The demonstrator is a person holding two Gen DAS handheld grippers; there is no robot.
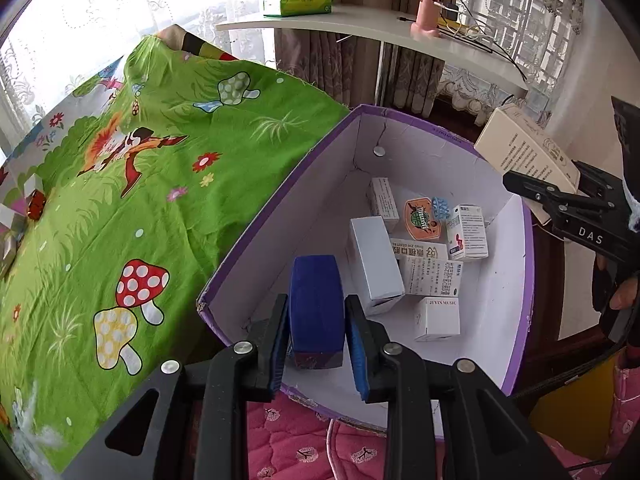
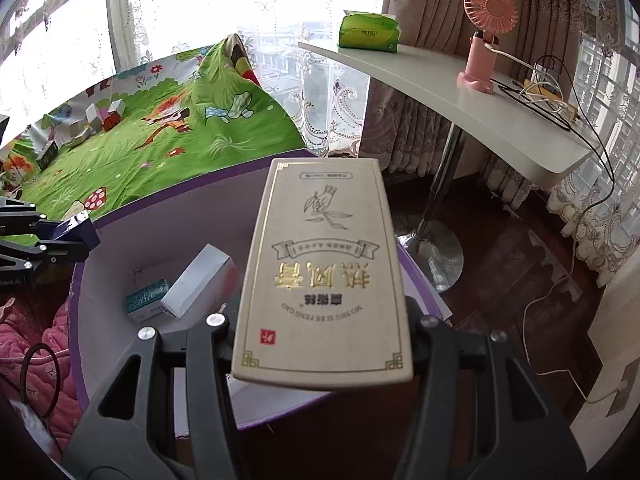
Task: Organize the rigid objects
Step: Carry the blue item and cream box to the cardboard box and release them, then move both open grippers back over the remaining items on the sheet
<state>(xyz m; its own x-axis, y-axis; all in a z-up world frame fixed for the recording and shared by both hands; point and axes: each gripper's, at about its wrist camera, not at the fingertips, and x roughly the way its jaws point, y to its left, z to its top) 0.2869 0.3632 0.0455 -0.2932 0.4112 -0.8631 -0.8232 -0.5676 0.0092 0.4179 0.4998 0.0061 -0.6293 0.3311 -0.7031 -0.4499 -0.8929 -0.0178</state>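
Observation:
A purple storage box with a white inside holds several small white cartons and a basketball sticker. My left gripper is shut on a dark blue box and holds it over the near end of the purple box. My right gripper is shut on a large beige box with gold print, held above the purple box. The right gripper also shows at the right of the left wrist view with the beige box. The left gripper shows at the left of the right wrist view.
A green mushroom-print cloth lies left of the purple box, with several small boxes at its far end. A white table carries a pink fan, a tissue pack and cables. Pink quilted fabric lies in front.

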